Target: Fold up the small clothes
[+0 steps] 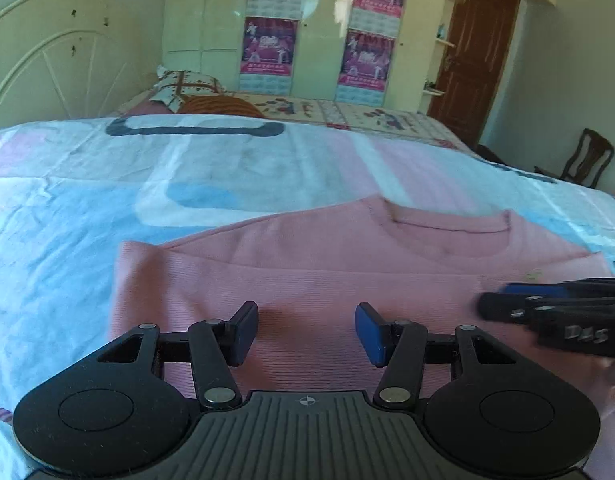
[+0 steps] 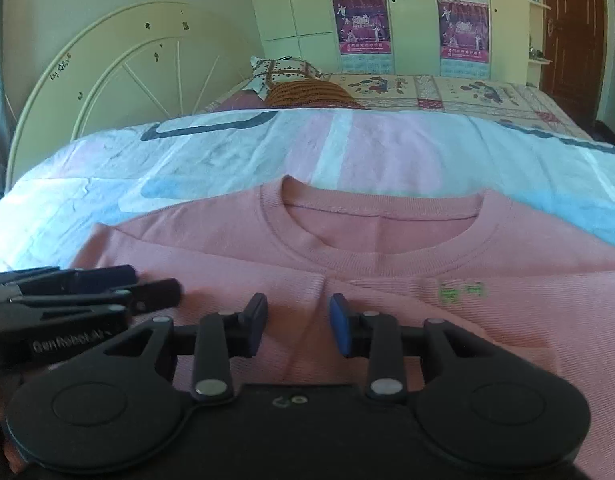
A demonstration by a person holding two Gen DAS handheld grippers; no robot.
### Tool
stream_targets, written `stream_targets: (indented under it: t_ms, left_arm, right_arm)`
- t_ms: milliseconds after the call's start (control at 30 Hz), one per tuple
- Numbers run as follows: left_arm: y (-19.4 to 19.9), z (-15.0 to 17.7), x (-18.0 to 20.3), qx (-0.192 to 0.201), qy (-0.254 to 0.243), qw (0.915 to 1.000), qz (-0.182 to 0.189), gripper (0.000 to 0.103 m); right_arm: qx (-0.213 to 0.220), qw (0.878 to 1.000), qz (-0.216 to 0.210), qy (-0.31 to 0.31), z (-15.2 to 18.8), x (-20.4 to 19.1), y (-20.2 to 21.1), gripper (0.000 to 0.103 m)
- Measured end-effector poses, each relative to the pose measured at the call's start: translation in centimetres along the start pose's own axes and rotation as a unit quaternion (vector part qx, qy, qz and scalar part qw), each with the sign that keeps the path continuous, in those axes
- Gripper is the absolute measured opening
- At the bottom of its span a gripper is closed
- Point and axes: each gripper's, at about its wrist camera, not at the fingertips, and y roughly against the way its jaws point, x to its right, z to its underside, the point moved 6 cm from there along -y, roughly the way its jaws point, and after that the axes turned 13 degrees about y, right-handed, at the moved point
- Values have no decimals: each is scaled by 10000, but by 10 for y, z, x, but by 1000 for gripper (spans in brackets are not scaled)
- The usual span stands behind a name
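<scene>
The left black plastic two-finger gripper [image 1: 306,330] carried blue pads, silver rivets on its links, round discs at 4 and 8 o'clock, and a ribbed grey body. The right black plastic two-finger gripper [image 2: 298,326] matched it, with white side lettering.

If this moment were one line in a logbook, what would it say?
stage: mid-fold | pink top: flat on bedsheet, neckline far | left gripper: jaws open, empty | right gripper: jaws open, empty

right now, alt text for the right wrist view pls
A pink top lies on a pastel bedsheet, neckline facing away. The right hand-held gripper hovers open over it, the left hand-held gripper alongside.
</scene>
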Motion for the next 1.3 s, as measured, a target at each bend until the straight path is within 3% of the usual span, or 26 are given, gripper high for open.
stream_targets:
  t_ms: [33, 100, 167, 233, 333, 500, 567, 633, 833, 1033, 1133, 1200, 1300]
  left_arm:
    - [-1, -3, -18, 59, 59, 9999, -112, 54]
    - [-1, -8, -39, 58, 274, 9996, 91, 54]
    - [-2, -9, -36, 21, 117, 9999, 60, 54]
    - [2, -7, -24, 58, -101, 9998, -157, 54]
    - [25, -2, -2, 272, -67, 9995, 114, 54]
    - [40, 27, 24, 189, -160, 9993, 262, 55]
    - [40, 41, 22, 41, -184, 9997, 176, 55]
    - [44, 52, 10, 37, -159, 9998, 95, 55]
    - [77, 77, -22, 175, -329, 9993, -13, 55]
    - [79, 73, -25, 113, -261, 9996, -71, 55]
    - [79, 74, -25, 126, -325, 9994, -59, 55]
    - [78, 70, -23, 50, -302, 9995, -87, 55]
    - [72, 48, -18, 167, -264, 9995, -101, 55]
  right_arm:
    - [-56, 9996, 269, -37, 3, 13, 4, 32]
    - [-152, 9978, 578, -276, 14, 43, 10, 31]
    - [-116, 9984, 336, -438, 19, 54, 12, 30]
    - [-190, 9987, 393, -256, 17, 50, 12, 31]
    - [24, 9991, 354, -233, 9, 35, 26, 38]
    - [23, 9998, -109, 153, 12, -12, 33, 36]
    - [-100, 9992, -261, 285, 20, -25, 32, 36]
    - [-209, 9986, -71, 477, 31, -26, 35, 36]
    - [-227, 9992, 170, 269, 70, 8, 71, 31]
    - [-121, 9990, 225, 355, 64, 4, 76, 34]
    - [-235, 9984, 446, 273, 72, 17, 71, 30]
    - [-212, 9992, 309, 120, 71, 22, 74, 30]
    - [36, 9992, 391, 107, 59, 28, 80, 36]
